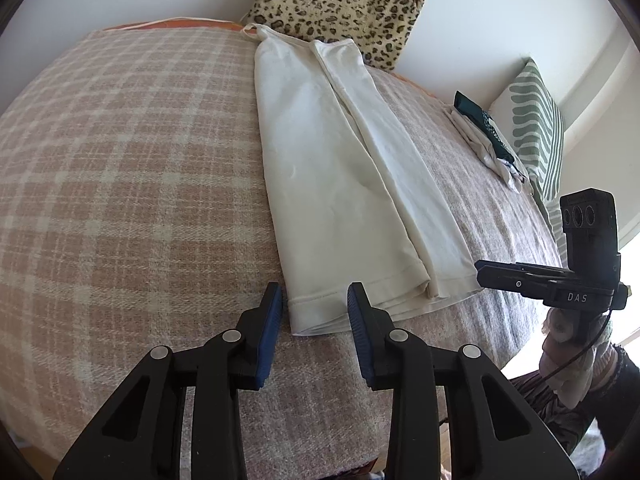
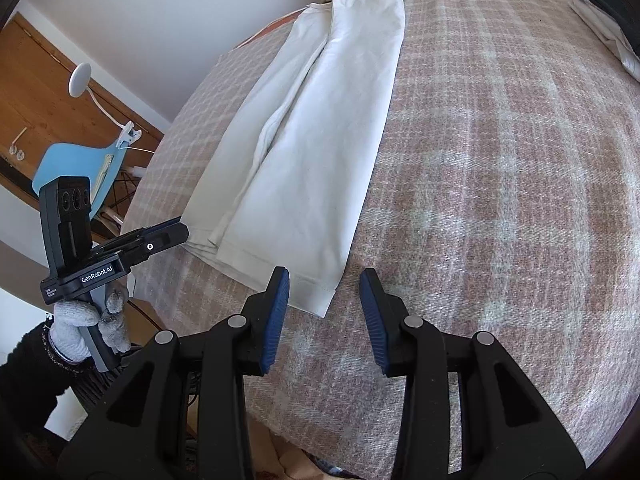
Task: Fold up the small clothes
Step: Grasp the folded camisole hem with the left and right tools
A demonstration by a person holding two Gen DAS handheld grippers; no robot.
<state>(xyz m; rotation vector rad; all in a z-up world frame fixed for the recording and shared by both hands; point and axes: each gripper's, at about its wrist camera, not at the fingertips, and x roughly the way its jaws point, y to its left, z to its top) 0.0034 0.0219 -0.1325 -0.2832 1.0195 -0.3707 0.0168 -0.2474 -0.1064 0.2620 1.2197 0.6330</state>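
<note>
One cream garment (image 1: 340, 184) lies on one plaid blanket (image 1: 120, 184) covering the bed, with one leopard-print cushion (image 1: 340, 4) and one green-striped pillow (image 1: 536, 120) at the wall side. One small pile of folded clothes (image 1: 488, 136), white pieces with a dark teal one on top; exact piece count can't be read. Two grippers: left gripper (image 1: 315, 312) and right gripper (image 2: 324, 308), each with two blue pads, plus one gloved hand (image 2: 76, 328), one blue chair (image 2: 80, 164) and one white clip lamp (image 2: 80, 80).
</note>
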